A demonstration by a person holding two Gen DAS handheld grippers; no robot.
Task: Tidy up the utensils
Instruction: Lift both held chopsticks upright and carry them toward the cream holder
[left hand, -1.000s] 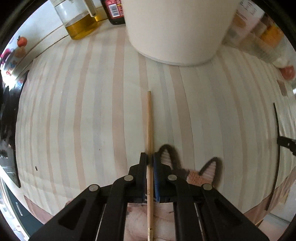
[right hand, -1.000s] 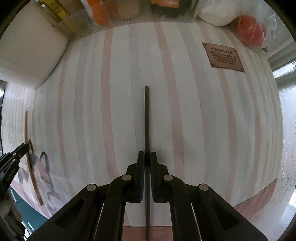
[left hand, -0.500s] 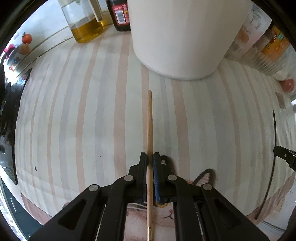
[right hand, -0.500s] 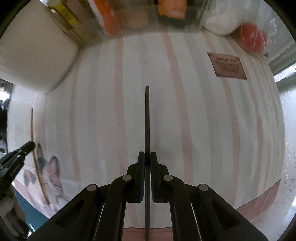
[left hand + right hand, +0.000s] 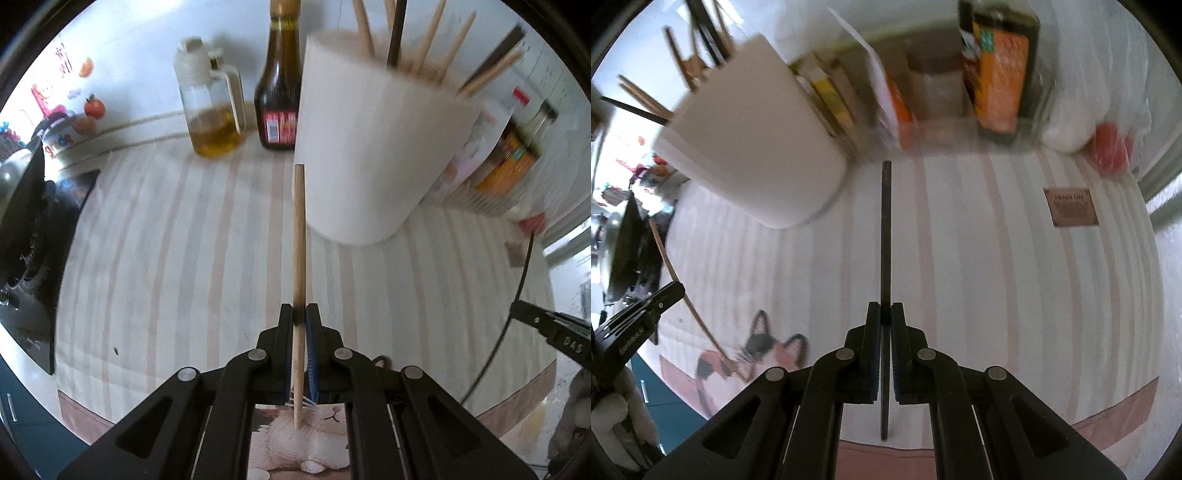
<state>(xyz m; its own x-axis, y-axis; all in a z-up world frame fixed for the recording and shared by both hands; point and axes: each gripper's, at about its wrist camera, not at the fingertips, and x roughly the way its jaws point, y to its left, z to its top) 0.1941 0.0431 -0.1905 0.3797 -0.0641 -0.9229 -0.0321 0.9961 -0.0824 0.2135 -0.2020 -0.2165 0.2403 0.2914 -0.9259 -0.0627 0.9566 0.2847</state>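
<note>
Both chopsticks (image 5: 299, 258) lifted, white holder (image 5: 373, 155) nearer

wooden chopstick (image 5: 299, 236), matt striped cloth (image 5: 166, 258)

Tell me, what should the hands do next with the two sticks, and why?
Probably lift both higher and carry them over the rim of the white cup. The left gripper is shut on the wooden chopstick and the right gripper on the dark chopstick, both off the striped mat. Both tips sit below the cup's rim, and other chopsticks already stand inside.
</note>
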